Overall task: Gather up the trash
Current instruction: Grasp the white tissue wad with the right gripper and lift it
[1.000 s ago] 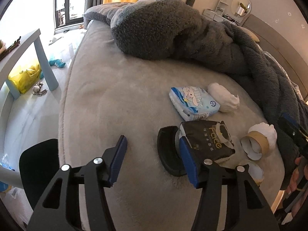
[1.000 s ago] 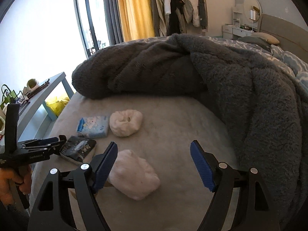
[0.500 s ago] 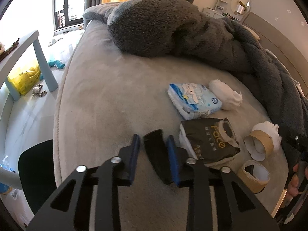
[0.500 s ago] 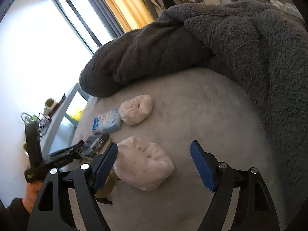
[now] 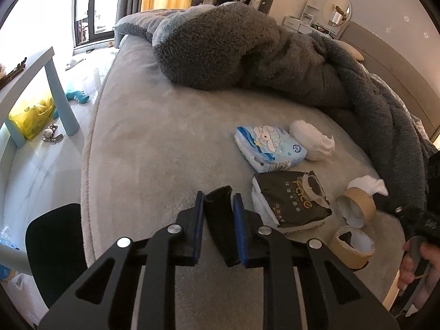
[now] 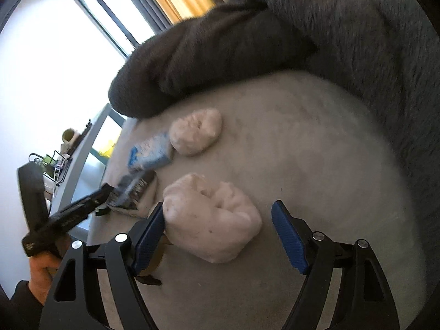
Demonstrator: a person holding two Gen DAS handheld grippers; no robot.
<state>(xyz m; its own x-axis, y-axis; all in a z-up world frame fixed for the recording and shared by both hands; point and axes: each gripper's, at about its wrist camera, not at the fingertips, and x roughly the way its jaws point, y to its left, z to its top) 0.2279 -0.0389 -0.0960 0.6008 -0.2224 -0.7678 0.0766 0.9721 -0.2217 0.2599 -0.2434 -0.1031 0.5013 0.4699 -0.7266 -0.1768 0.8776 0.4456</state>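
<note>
- Left tool (image 5: 218,214) is clamped on a flat black curved piece of plastic (image 5: 220,220), blue pads pressed against both of its sides, right over the near edge of the bed (image 5: 165,148).
- Just right of that sits a dark tissue pack (image 5: 291,200) with "Face" printed on it, lying flat on the grey bed cover.
- Further right, two brown tape rolls: a near one (image 5: 352,247) and one just behind it (image 5: 357,206), close together, and I can't tell if they touch.
- Right tool (image 6: 217,233) has its fingers spread wide, with a crumpled white wad (image 6: 211,222) sitting between them. The left pad looks to be at the wad's edge, the right pad is clear of it.
- Behind the dark pack there's a blue and white tissue pack with a cartoon bunny (image 5: 271,148), and a second white wad (image 5: 312,143) just beside it on the right.
- Past all that, a big fuzzy dark grey blanket (image 5: 247,52) is heaped across the far side of the bed.
- Off to the left on the floor: a light blue table leg (image 5: 59,96) and a yellow bag (image 5: 33,115) next to it.
</note>
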